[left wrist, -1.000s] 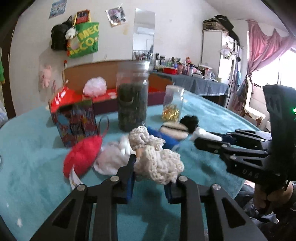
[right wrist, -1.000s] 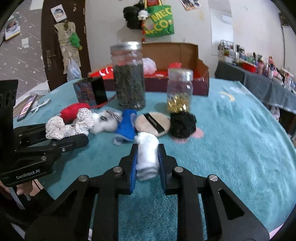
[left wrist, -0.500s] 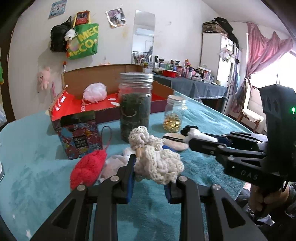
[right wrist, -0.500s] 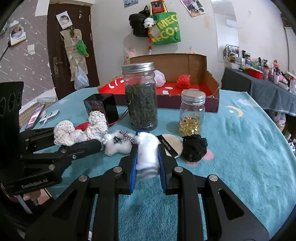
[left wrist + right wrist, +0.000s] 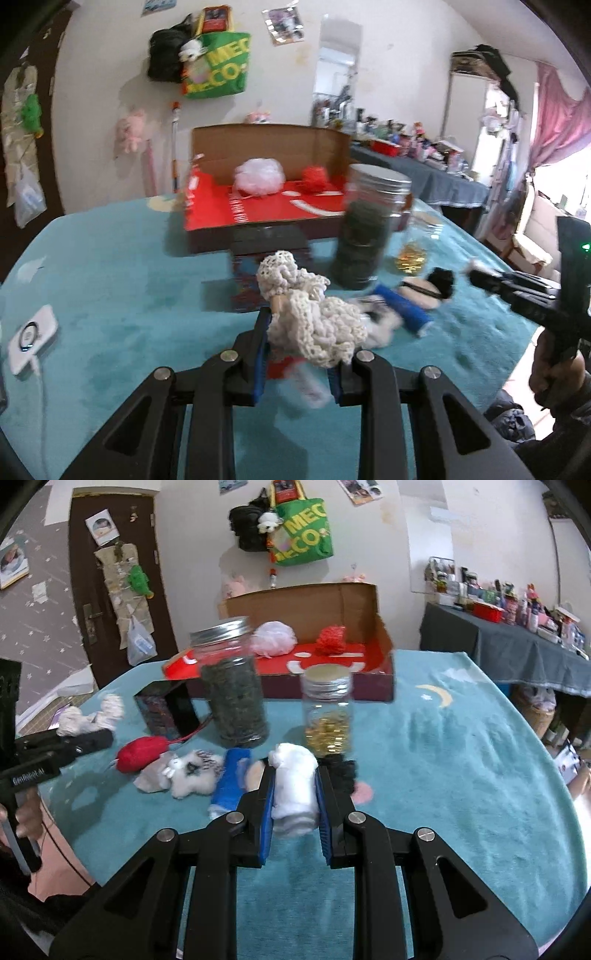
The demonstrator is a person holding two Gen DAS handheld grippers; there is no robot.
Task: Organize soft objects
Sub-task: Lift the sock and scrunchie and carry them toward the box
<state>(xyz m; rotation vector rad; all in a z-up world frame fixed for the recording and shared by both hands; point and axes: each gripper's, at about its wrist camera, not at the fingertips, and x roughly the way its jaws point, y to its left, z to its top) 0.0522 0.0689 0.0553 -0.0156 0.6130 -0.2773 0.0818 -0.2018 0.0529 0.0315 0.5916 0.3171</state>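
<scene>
Left gripper (image 5: pixel 297 354): closed on a cream crocheted piece (image 5: pixel 314 325), which fills the lower centre of the left wrist view and stands clear of the teal tablecloth (image 5: pixel 110 277).

Right gripper (image 5: pixel 295 805): closed on a white rolled cloth (image 5: pixel 295 790), at lower centre of the right wrist view, pinched between the blue pads (image 5: pixel 266 819).

Remaining soft items lie on the tablecloth in a row across the middle of the right wrist view, left to right: a red knitted piece (image 5: pixel 140 755), a small grey plush toy (image 5: pixel 188 775), a blue roll (image 5: pixel 231 782) and a black pompom (image 5: pixel 345 771), partly hidden by the right finger.

Behind them stand a tall jar (image 5: pixel 232 698) with dark contents and a shorter jar (image 5: pixel 327 710) with gold contents. An open cardboard box (image 5: pixel 380 642) at upper centre holds a white mesh puff (image 5: pixel 275 638) and a red yarn ball (image 5: pixel 332 640).
</scene>
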